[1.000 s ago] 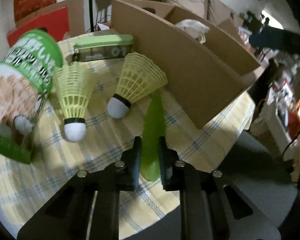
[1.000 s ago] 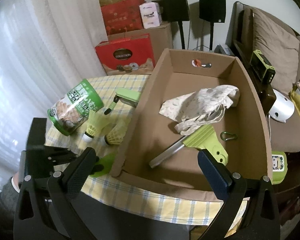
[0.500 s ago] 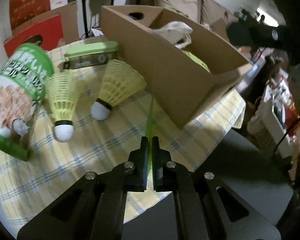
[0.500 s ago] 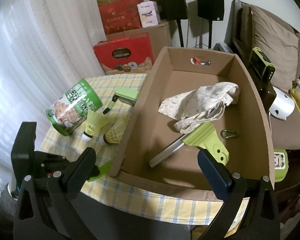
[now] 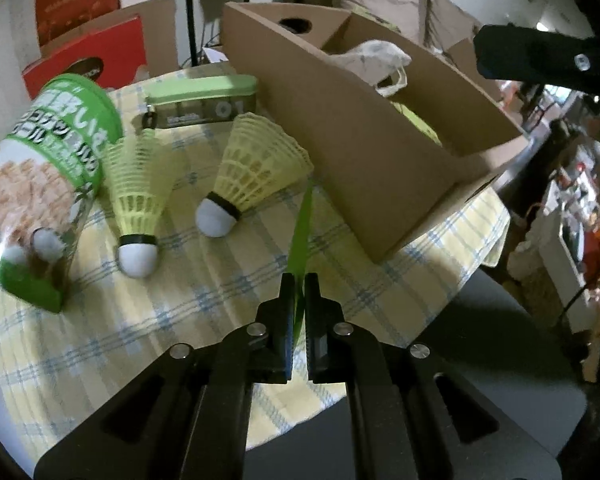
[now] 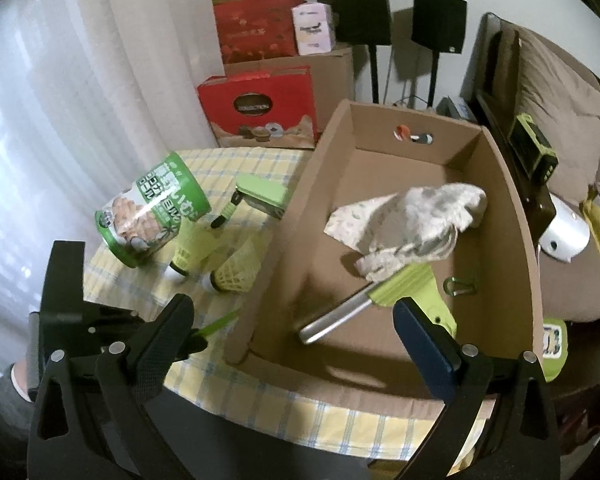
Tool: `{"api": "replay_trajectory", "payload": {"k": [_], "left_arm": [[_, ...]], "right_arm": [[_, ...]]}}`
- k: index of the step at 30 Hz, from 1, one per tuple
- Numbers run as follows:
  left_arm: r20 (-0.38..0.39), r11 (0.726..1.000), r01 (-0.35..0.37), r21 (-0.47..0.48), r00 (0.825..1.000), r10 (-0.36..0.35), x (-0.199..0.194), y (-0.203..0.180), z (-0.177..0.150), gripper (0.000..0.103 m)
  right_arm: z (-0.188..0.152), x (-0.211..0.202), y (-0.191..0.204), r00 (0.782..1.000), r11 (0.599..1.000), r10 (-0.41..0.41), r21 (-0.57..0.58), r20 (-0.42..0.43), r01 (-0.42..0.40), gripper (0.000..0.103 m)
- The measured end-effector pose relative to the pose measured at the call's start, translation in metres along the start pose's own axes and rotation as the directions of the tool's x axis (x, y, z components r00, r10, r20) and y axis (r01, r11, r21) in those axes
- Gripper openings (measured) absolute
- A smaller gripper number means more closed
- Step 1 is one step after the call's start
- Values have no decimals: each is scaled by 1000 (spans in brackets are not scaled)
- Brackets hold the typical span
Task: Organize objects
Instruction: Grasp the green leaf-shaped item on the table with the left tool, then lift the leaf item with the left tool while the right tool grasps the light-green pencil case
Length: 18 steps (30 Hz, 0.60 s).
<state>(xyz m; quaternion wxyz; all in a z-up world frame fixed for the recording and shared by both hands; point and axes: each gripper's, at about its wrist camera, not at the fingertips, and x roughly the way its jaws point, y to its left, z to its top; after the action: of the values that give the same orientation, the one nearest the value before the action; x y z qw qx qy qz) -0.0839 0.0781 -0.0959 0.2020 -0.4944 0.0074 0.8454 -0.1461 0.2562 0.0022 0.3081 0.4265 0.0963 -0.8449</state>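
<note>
My left gripper (image 5: 299, 280) is shut on a thin flat green strip (image 5: 302, 236), held edge-on just above the checked tablecloth (image 5: 180, 312), beside the cardboard box (image 5: 364, 136). Two yellow shuttlecocks (image 5: 140, 200) (image 5: 252, 168) lie ahead of it, with a green snack can (image 5: 40, 184) on its side and a green case (image 5: 204, 102). My right gripper (image 6: 296, 332) is open and empty, above the box's near edge (image 6: 340, 376). The box holds a patterned cloth (image 6: 412, 216), a green-handled tool (image 6: 380, 300) and a carabiner (image 6: 458, 286). The left gripper also shows in the right wrist view (image 6: 198, 340).
Red gift boxes (image 6: 260, 108) and black speakers on stands (image 6: 364, 12) stand behind the table. A brown sofa (image 6: 560, 128) with a green device (image 6: 534, 152) is at the right. The table's front edge drops off close to both grippers.
The left gripper closed on the green strip, turned it edge-on and lifted it, drawing back slightly. The right gripper stayed open and barely moved.
</note>
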Motion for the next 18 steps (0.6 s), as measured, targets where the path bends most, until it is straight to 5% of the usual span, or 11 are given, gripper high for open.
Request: {"api": "replay_trajectory", "payload": {"k": [3,9,18], "left_arm": [[37,999,29,-33,999,-27,-18,7,0,4],[101,992,34,-119,995,-22,-55,24,7,4],[171,980,0,-199,985,35,-94,45,14,4]], "right_arm": [[15,2,5,1000,999,6,-36,-1,-6,97],[47,16,19,1000,993,-25,-118,-15,23,74],[86,63,37,997,973,-17,-231,-72,0,67]]}}
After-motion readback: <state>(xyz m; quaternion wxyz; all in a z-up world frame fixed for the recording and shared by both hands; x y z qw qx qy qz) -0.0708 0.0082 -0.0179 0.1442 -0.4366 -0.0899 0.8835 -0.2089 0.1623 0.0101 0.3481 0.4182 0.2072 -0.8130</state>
